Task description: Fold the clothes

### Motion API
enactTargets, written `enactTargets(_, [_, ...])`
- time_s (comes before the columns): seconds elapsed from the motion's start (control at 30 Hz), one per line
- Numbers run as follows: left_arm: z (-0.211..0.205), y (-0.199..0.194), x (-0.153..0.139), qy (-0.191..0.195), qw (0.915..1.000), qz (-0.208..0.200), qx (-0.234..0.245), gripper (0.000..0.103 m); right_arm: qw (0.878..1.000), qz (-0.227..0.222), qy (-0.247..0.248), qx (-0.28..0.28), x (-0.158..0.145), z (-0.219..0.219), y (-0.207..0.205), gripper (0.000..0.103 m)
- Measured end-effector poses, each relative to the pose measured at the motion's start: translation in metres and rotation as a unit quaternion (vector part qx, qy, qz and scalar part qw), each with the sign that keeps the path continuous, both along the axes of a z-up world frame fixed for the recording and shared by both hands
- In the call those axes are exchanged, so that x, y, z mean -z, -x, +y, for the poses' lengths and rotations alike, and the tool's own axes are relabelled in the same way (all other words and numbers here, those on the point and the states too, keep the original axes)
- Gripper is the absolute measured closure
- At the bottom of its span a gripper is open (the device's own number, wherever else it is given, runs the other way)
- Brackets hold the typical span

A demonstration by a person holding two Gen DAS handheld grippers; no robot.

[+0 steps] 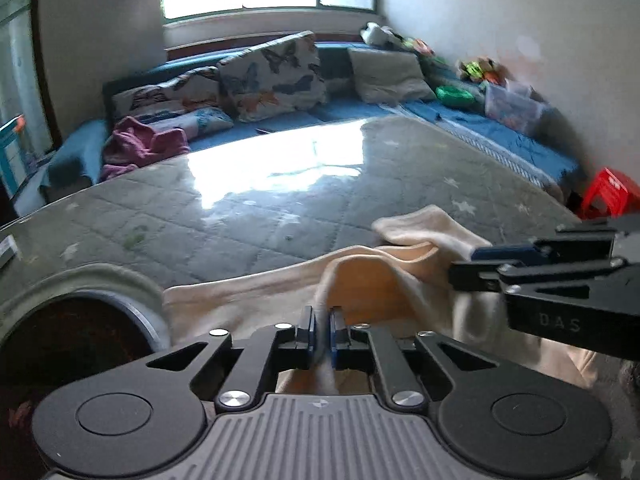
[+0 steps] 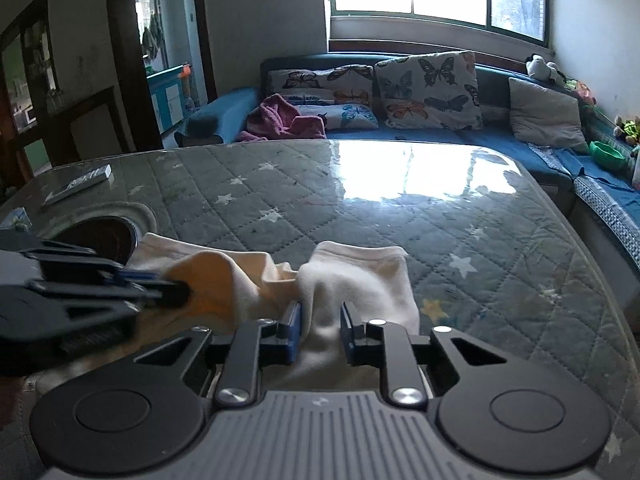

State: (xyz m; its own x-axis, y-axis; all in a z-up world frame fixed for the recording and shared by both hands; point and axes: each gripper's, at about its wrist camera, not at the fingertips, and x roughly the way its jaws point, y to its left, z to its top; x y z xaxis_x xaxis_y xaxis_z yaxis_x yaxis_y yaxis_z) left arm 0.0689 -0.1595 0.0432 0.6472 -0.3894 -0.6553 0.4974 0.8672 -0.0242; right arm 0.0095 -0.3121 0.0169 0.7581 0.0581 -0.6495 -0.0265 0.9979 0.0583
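Observation:
A cream garment (image 1: 256,292) lies bunched on the near part of a glass-topped table over a grey quilted star cloth (image 1: 256,216). My left gripper (image 1: 322,314) is shut on a raised fold of the garment. My right gripper (image 2: 320,314) has its jaws partly apart with a cream fold (image 2: 360,276) between the pads; the cloth bunches there. The right gripper also shows in the left wrist view (image 1: 464,266), reaching in from the right onto the cloth. The left gripper shows in the right wrist view (image 2: 176,286) at the left, pinching the fold.
A round hole with a dark inside (image 1: 76,340) sits in the table at the near left. A remote (image 2: 80,184) lies at the far left. A blue sofa (image 2: 420,132) with butterfly cushions, a pink cloth (image 2: 284,120), a red stool (image 1: 608,196).

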Motion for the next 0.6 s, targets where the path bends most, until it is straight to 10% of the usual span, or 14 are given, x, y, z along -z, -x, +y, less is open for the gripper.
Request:
enactTargets(0.47, [0.046,0.072,-0.044,0.061,0.9968,-0.039,-0.035,0.096,1.000,0.003,-0.017,-0.016,-0.001,0.021,0.002,0.082])
enactTargets(0.6, [0.053,0.085,-0.047,0.073,0.9959,-0.035,-0.040,0.096,1.000,-0.003,-0.005,-0.023,0.001,0.025,0.009,0.096])
